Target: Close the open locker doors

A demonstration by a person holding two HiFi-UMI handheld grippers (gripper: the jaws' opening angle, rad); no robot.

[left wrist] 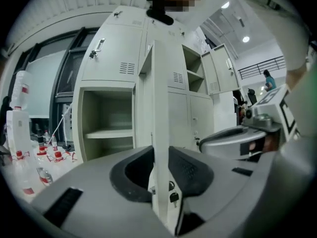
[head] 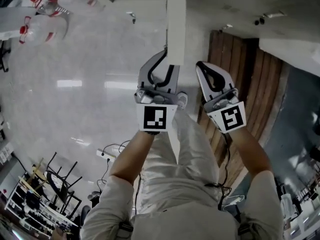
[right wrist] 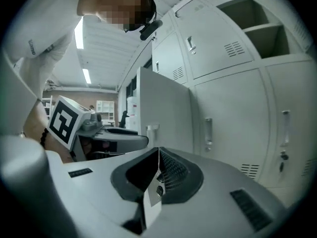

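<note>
Left tongs (left wrist: 159,157) are clamping the free edge of an open locker door (left wrist: 158,83), with one pad on each face of the panel. A key (left wrist: 174,198) is hanging at the door's lock just below the grip. The door is standing edge-on out from the locker bank (left wrist: 116,53), in front of the open shelved compartment (left wrist: 106,115) to its left. Farther right and higher, more doors (left wrist: 221,73) are hanging open.

Right tongs (right wrist: 158,151) are sitting together with nothing between them. They are just right of the held door and not touching it.

Step in hand, as judged: swinging this door shut.
- The grip should be following the door's arc about its hinge, not pushing straight in, so the pads are not twisting on the thin edge.
- The pads must be slipping off the edge before it meets the frame, or they will be getting pinched. The flat of the tongs can then be pressing the panel home.
- The key is a snag risk and should be staying clear of the pads.
- The right tongs, being free, could be steadying or finishing the push.

Pose: both forearms are reaching ahead side by side, the left forearm (head: 131,156) in line with the door edge and the right forearm (head: 250,151) beside it. The marker cubes (head: 156,118) are facing the head camera.
</note>
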